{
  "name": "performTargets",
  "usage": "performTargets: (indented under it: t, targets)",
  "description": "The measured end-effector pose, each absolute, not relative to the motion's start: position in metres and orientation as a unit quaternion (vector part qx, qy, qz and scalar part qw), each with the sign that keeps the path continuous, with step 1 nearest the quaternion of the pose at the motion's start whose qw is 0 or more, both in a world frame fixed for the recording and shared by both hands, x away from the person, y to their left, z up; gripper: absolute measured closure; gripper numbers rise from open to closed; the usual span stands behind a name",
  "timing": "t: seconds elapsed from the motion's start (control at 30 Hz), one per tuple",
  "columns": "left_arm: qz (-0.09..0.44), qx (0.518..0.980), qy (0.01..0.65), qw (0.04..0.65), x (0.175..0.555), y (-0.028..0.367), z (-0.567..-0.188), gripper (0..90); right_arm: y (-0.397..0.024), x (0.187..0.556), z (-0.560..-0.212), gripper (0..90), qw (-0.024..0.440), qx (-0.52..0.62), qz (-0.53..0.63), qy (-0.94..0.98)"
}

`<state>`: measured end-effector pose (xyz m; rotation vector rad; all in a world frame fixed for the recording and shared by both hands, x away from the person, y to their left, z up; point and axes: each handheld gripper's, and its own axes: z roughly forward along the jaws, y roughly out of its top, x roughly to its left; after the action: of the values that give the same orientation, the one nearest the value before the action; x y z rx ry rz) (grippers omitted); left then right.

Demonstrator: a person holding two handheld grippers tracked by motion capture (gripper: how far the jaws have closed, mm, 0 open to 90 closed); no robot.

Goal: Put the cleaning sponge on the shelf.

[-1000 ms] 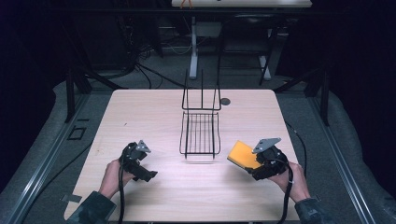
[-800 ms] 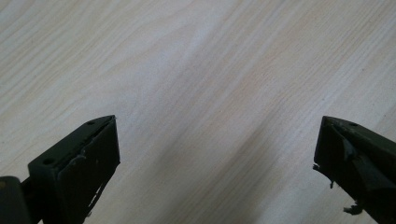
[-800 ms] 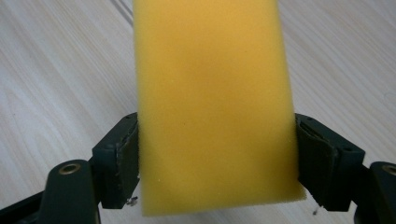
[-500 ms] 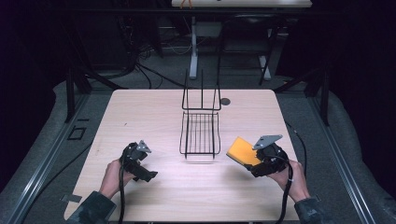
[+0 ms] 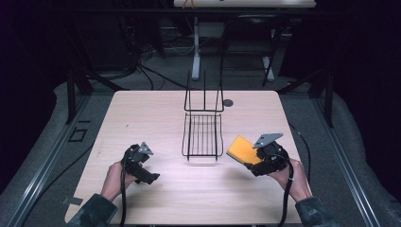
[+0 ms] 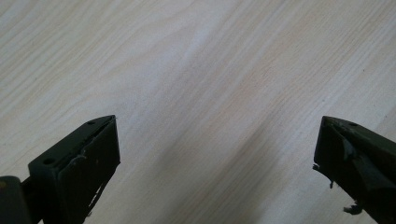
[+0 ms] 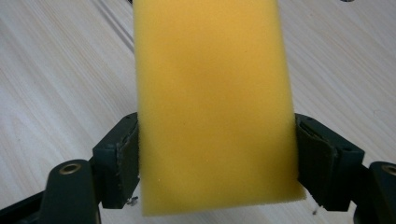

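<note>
In the high view, the right gripper (image 5: 250, 163) is in the lower right of the frame, held by the person's right hand (image 5: 292, 176), and it is clamped on a yellow sponge (image 5: 242, 149). The sponge sticks out from the jaws toward the upper left and stays above the wooden table (image 5: 156, 113), just beside the lower right corner of the black wire rack (image 5: 203, 135), which stands at the middle of the frame. The left gripper (image 5: 144, 163) is in the lower left, held by the left hand (image 5: 115, 177), well apart from the rack and the sponge. In the left gripper view, the two black jaws stand wide apart at the bottom corners, with nothing between them except the pale wood of the table (image 6: 201, 84). In the right gripper view, the sponge (image 7: 212, 102) takes the middle of the frame from top to bottom, and both jaws press on its sides at the lower part.
</note>
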<state>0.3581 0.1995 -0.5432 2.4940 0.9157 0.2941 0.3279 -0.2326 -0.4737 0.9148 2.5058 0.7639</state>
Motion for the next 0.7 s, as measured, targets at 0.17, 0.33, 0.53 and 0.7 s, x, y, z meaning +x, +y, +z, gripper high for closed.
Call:
performTargets:
  t: [0.17,0.33,0.53,0.7]
  targets:
    - [0.106,0.908,0.336,0.227,0.358,0.198,-0.544,0.9,-0.230,0.330,-0.470,23.6,0.183,0.325,0.274,0.886]
    - [0.108,0.908,0.339,0.223,0.358,0.198,-0.545,2.7,-0.226,0.333,-0.468,23.6,0.184,0.322,0.275,0.887]
    - [0.111,0.907,0.339,0.222,0.358,0.197,-0.545,3.4,-0.219,0.336,-0.466,23.6,0.184,0.320,0.277,0.887]
    - [0.111,0.908,0.339,0.222,0.358,0.197,-0.545,3.4,-0.213,0.339,-0.465,23.7,0.183,0.317,0.276,0.889]
